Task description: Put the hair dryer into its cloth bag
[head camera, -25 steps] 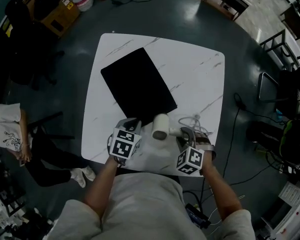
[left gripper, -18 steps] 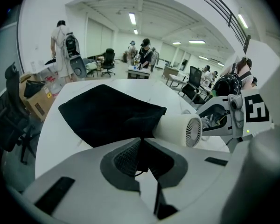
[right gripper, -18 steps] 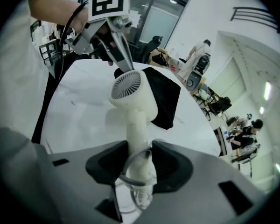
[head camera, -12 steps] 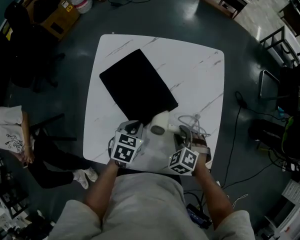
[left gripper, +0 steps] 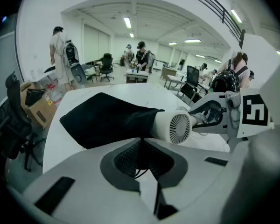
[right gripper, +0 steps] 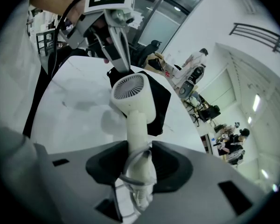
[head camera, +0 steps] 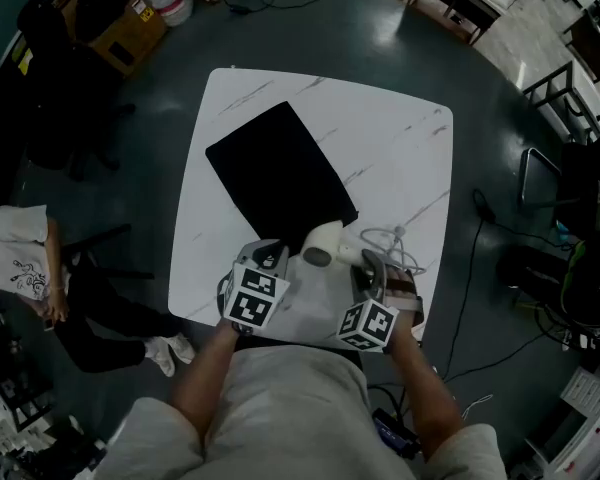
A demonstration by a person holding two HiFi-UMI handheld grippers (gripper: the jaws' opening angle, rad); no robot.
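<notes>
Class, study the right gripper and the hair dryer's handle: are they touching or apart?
Touching. The right gripper view shows the right gripper clamped on both sides of the handle of the hair dryer.

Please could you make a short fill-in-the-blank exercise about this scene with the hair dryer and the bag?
1. The right gripper holds the hair dryer by its ____.
2. The left gripper has its jaws shut on the ____ cloth bag.
3. The bag lies on a ____ table.
Missing words: handle; black; white.
</notes>
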